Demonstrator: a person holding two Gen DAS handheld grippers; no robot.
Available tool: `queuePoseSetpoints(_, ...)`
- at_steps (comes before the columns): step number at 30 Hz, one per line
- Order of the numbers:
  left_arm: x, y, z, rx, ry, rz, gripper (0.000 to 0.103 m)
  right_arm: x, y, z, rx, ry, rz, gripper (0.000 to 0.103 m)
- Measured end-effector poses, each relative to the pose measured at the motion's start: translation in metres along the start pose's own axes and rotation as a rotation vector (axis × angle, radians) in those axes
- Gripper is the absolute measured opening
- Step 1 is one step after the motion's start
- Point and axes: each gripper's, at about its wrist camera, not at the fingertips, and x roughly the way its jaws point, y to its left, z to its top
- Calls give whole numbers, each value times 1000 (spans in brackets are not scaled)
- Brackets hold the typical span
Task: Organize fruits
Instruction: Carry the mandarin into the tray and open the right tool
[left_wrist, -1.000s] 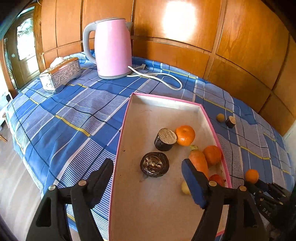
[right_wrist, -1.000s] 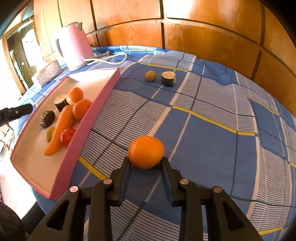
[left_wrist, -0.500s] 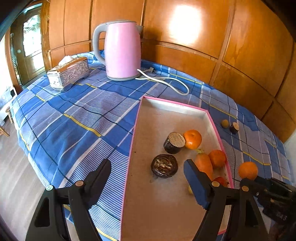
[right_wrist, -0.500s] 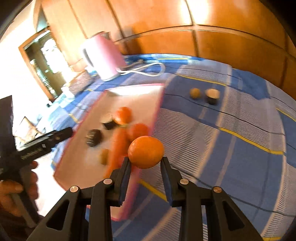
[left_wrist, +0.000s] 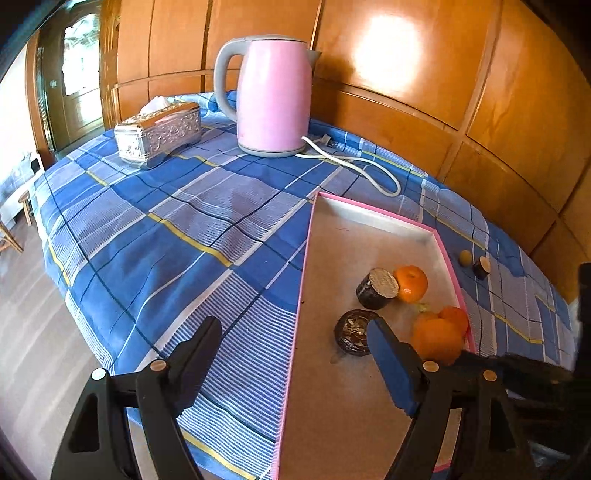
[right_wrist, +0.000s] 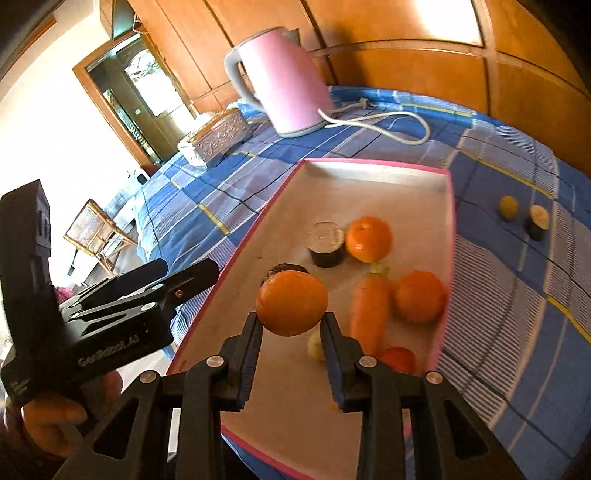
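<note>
Left wrist view. Left gripper (left_wrist: 295, 354): jaws wide apart with nothing between them, and they have just been opening a little further. They straddle the near left edge of the pink-rimmed tray (left_wrist: 301, 295); one finger hangs over the checked blue tablecloth (left_wrist: 166, 236), the other over the tray floor. Just beyond the finger over the tray: a dark round fruit (left_wrist: 352, 332) with a pale top. Further ahead: a dark cylinder (left_wrist: 376, 288) touching an orange (left_wrist: 412, 282). To the right of that finger: more orange fruit (left_wrist: 439, 334) against the tray's right wall, partly hidden. Beyond the tray's right wall, on the cloth: a small yellowish fruit (left_wrist: 465, 257) just beside a small dark cylinder (left_wrist: 482, 266). Far ahead: a pink kettle (left_wrist: 273, 96) with its white cord (left_wrist: 369, 170), and a silver tissue box (left_wrist: 159, 131).

Right wrist view. Right gripper (right_wrist: 291, 328): jaws closed on a tangerine (right_wrist: 291, 302), held clear above the tray (right_wrist: 448, 236). Beyond the jaws, in the tray: dark cylinder (right_wrist: 327, 243), orange (right_wrist: 369, 239), a carrot (right_wrist: 371, 306), another orange (right_wrist: 419, 296), a red fruit (right_wrist: 399, 358) and a pale piece (right_wrist: 316, 347) partly hidden behind the right finger. To the left of the jaws: left gripper (right_wrist: 184, 280), held in a hand (right_wrist: 55, 413).
</note>
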Motion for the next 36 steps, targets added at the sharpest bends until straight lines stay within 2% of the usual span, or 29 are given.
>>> queuePoseSetpoints(8,-5,1,0,1,-12,-3,81,16,7,-1,10,12,17,34)
queuePoseSetpoints(18,-10,-9,-3,15,-10,-35,81,-5,0,-8,30,-44,-23,34)
queuePoseSetpoints(25,-15,-24,-5,60,-20,-47,81,-24,-11,-13,46,-103,-96,34)
queuePoseSetpoints(36,-20,-56,-6,155,-31,-77,81,-49,-50,-20,135,-171,-176,34)
